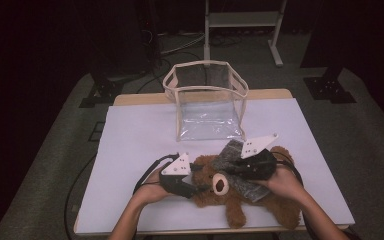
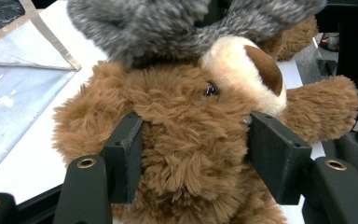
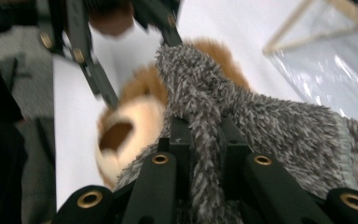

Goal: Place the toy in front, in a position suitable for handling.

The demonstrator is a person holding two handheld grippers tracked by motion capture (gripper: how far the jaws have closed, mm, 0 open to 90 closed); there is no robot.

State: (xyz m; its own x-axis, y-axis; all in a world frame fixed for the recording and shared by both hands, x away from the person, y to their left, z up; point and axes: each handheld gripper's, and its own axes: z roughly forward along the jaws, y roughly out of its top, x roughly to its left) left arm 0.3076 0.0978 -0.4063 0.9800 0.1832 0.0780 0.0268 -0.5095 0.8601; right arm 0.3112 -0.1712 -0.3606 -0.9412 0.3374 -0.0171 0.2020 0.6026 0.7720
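**Teddy bear being steadied while a grey scarf is being handled — points of risk**

The brown teddy bear (image 1: 230, 192) is lying on the white table sheet (image 1: 130, 150), in front of the clear plastic bag (image 1: 207, 100), which is standing open and apart from it. The bear's head is being clamped by the left gripper (image 2: 193, 154), both pads being pressed into the fur below the eye. The grey fuzzy scarf (image 3: 270, 126) is being pinched by the right gripper (image 3: 204, 154), its jaws being closed to a narrow gap on a bunched fold; the rest is being draped over the bear's head and chest.

Judged from this arrangement, three faults are being invited. The fold may be pulled out of the narrow pinch if the scarf is being tugged against the fur — plush slides easily. The soft head may be squeezed out from between the left pads, so that the bear is being dragged along with the scarf. The bag may be knocked over if either hand is being swung towards it
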